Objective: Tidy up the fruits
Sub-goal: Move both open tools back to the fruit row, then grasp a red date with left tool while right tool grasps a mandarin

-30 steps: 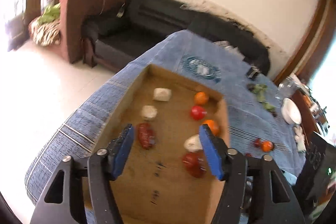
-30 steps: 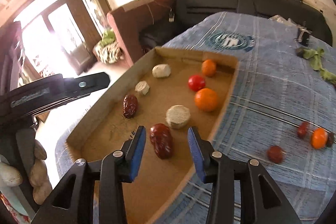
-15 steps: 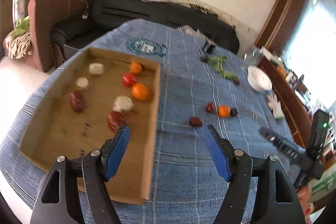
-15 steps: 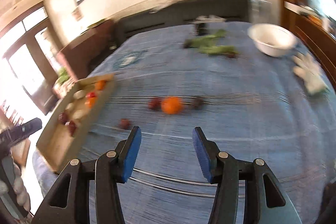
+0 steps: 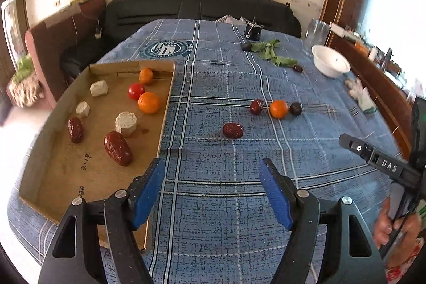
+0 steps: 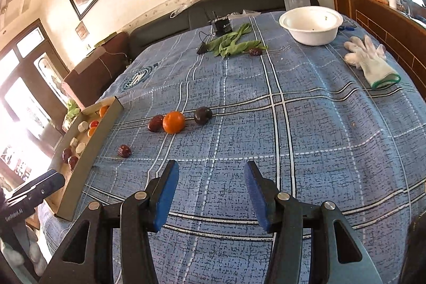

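A shallow cardboard tray (image 5: pixel 61 172) on the left of the blue checked tablecloth holds two oranges, a red tomato (image 5: pixel 136 91), two red dates and three pale chunks. Loose on the cloth lie a red date (image 5: pixel 233 130), another date (image 5: pixel 256 106), an orange (image 5: pixel 278 109) and a dark plum (image 5: pixel 296 108). My left gripper (image 5: pixel 213 172) hangs open and empty by the tray's near right corner. My right gripper (image 6: pixel 210 175) is open and empty over bare cloth, short of the orange (image 6: pixel 173 122), the plum (image 6: pixel 203 115) and the nearest date (image 6: pixel 124 151).
A white bowl (image 6: pixel 311 23), a white glove (image 6: pixel 370 61), green leaves (image 6: pixel 234 43) with a lone date beside them, a small black device (image 6: pixel 223 27) and a clear jar (image 5: pixel 318 31) stand at the far side. A dark sofa lies beyond the table. A hand (image 5: pixel 394 228) grips the right tool.
Both grippers swung right, away from above the tray and out over the open cloth. Both sets of jaws stand a little wider than before.
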Demonstrator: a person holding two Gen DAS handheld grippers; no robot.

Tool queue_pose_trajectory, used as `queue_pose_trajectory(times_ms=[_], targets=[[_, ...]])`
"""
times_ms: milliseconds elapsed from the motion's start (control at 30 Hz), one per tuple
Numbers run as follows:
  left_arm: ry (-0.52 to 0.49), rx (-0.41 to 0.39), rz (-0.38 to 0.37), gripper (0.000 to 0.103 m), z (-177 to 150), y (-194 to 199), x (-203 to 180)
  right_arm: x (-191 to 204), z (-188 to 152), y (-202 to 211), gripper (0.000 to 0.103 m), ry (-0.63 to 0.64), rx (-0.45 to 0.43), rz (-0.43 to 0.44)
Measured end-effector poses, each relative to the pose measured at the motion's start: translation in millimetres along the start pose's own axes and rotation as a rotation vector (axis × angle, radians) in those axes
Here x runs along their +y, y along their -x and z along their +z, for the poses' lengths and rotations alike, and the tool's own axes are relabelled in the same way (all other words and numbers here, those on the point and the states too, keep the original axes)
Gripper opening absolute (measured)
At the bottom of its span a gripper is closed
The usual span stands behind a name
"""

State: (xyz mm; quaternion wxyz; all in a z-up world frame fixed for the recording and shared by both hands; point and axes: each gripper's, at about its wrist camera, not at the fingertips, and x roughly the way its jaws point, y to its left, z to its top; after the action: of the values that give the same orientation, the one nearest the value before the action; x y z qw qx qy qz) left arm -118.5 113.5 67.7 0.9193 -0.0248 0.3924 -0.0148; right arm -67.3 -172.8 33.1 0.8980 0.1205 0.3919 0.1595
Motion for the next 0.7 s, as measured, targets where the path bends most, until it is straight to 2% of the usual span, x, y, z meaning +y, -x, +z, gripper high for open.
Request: queue_pose_trajectory(times_ms=[133, 300, 700], targets=[[-0.056, -0.011, 0.036, 0.072, -2.4, -4.0, -13.7, -9.0, -4.4, -6.0, 0.055, -0.018, 0.004, -0.011], [-0.092, -0.011, 0.038, 0.072, -4.2, -10.5, -23.9, -18.7, -4.5, -8.7, 0.055, -0.043, 0.006, -0.015], [-0.073, 0.035, 0.015, 0.072, -4.9, -29.8, -22.8, -23.0, -5.7, -13.7, 0.058, -0.055, 0.029, -0.01]])
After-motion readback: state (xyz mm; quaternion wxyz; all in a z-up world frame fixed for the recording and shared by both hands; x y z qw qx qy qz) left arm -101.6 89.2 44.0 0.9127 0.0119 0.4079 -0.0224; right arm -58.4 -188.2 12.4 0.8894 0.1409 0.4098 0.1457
